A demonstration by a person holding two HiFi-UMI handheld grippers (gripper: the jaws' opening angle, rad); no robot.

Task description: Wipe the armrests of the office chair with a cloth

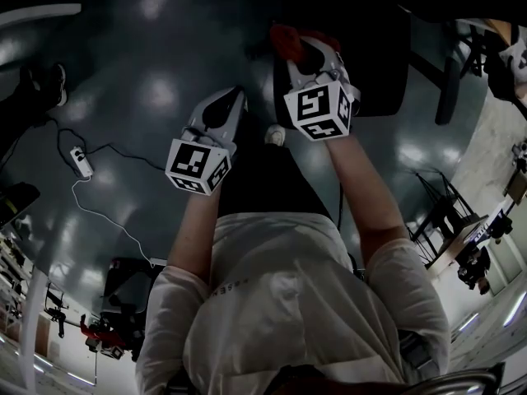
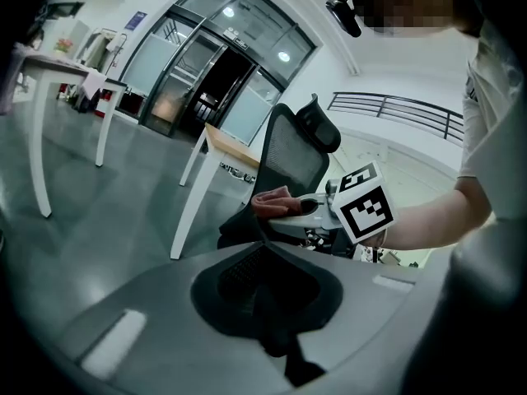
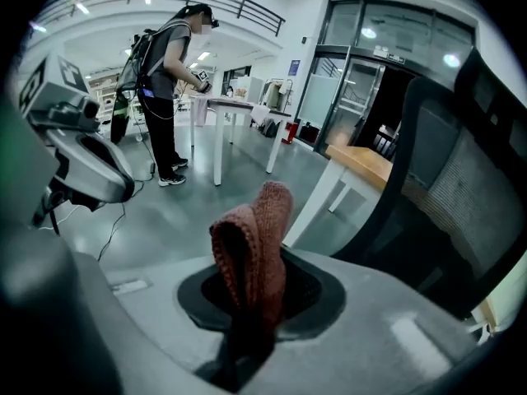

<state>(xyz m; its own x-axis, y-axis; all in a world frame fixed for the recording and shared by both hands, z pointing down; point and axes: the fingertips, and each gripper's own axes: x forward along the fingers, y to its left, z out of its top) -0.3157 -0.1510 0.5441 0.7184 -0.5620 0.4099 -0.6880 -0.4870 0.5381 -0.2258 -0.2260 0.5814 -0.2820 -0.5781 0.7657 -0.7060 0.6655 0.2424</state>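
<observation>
Right tool point(image 3: 244, 341) pinches the folded cloth point(image 3: 255, 245) upright between its jaws.

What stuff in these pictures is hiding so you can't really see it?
Armrests of the black mesh office chair: in the left gripper view the right tool and its reddish-brown knitted cloth cover that spot; in the right gripper view the chair's lower part is only dark shapes.
Cloth's lower end: right gripper view, sunk in the dark between the jaws.
Whether the cloth touches the chair: head view, too dark.
</observation>
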